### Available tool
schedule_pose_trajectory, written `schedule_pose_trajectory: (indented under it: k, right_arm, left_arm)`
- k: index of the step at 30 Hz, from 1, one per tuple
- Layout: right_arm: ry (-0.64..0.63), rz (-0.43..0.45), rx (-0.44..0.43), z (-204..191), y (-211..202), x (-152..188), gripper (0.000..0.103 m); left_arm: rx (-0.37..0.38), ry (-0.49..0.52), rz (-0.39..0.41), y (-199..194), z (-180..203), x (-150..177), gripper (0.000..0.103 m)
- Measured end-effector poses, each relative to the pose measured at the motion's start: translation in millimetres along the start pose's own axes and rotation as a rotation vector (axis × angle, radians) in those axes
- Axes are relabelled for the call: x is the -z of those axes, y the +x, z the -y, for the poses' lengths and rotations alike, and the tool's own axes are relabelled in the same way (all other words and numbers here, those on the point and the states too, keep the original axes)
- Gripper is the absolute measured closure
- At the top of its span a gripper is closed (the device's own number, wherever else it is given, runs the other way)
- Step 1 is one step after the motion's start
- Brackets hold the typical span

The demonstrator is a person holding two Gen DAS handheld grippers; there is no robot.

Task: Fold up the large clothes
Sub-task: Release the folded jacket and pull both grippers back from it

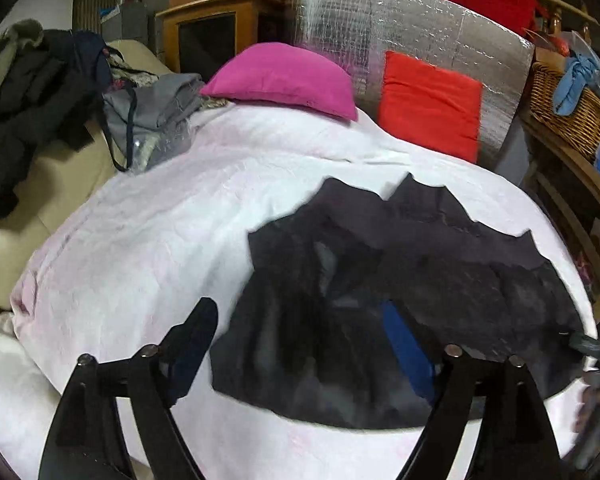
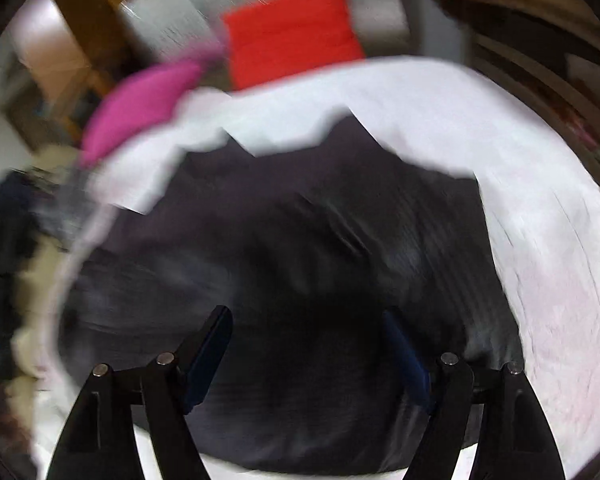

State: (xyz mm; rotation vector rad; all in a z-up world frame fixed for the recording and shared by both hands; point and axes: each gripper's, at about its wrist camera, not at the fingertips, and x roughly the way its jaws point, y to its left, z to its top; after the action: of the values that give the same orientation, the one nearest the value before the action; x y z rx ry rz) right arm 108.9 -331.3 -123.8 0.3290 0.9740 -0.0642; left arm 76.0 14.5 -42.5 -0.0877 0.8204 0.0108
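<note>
A: Left claw (image 1: 300, 344) — we note it spread wide, gripping nothing. Right claw (image 2: 308, 344) likewise gapes empty.

B: We log the crumpled dark grey garment (image 1: 400, 280) lying on the white bedspread (image 1: 160, 240), beneath both claws.

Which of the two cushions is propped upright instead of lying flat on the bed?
The red cushion. It stands on edge against the silver foil panel, while the pink cushion lies flat on the white bedcover.
</note>
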Motion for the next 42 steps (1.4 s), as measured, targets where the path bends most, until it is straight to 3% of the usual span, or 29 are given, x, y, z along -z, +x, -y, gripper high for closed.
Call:
schedule_pose_trajectory:
  k: [4, 6, 8, 12, 17, 21, 27, 42]
  right_arm:
    - [-0.033, 0.081, -0.012, -27, -52, -6, 0.022]
    - [-0.104, 0.16, -0.002, -49, -95, -6, 0.011]
    - [-0.149, 0.24, -0.019, -67, -133, 6, 0.0]
    - [-0.203, 0.29, -0.023, -96, -172, 47, 0.0]
    - [-0.2, 0.275, -0.029, -113, -172, 106, 0.0]
    - [-0.182, 0.259, -0.024, -112, -170, 122, 0.0]
    - [-0.161, 0.292, 0.002, -114, -184, 125, 0.0]
    - [-0.167, 0.279, 0.005, -120, -179, 122, 0.0]
  left_arm:
    - [0.031, 0.038, -0.016, -20, 20, 14, 0.017]
    - [0.031, 0.049, 0.004, -33, 27, 18, 0.017]
    - [0.042, 0.05, 0.024, -48, 34, 22, 0.016]
    - [0.039, 0.064, 0.069, -74, 44, 30, 0.013]
    - [0.051, 0.056, 0.075, -93, 48, 40, 0.013]
    - [0.061, 0.046, 0.081, -102, 48, 47, 0.013]
    - [0.016, 0.116, 0.115, -116, 59, 55, 0.007]
    - [0.056, 0.132, 0.1, -111, 68, 54, 0.004]
